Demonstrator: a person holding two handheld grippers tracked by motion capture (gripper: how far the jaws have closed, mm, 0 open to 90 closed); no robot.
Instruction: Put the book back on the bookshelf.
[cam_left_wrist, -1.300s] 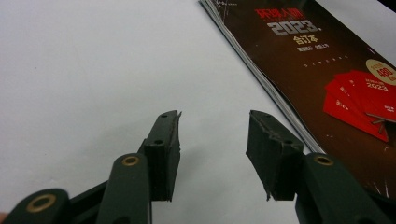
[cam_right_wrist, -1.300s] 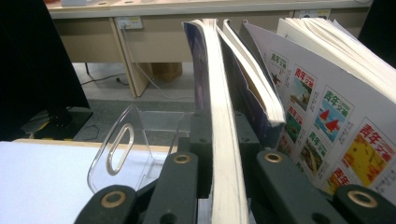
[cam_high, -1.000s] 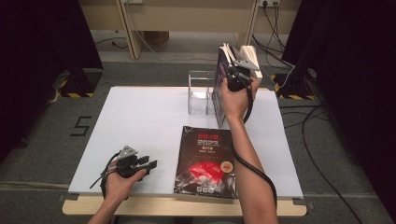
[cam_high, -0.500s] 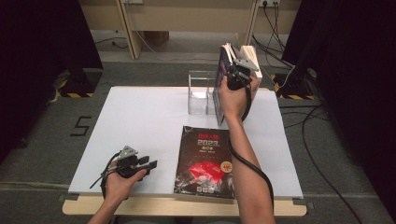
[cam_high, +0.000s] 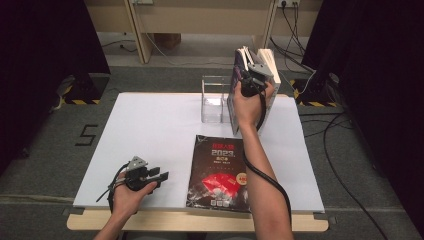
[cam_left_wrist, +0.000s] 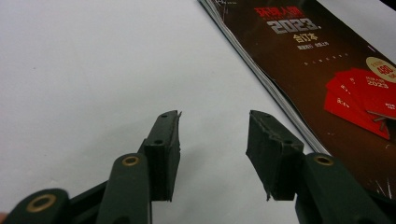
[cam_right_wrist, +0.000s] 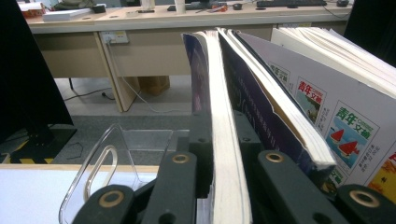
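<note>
Between the right tool's (cam_right_wrist: 219, 186) jaws, an upright purple-covered magazine (cam_right_wrist: 219, 116).

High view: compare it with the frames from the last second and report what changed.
Almost nothing changed. The right gripper stays clamped on the upright book beside the clear rack, at the same spot. The left gripper stays open and at rest on the white table, and the dark magazine lies flat where it was.
</note>
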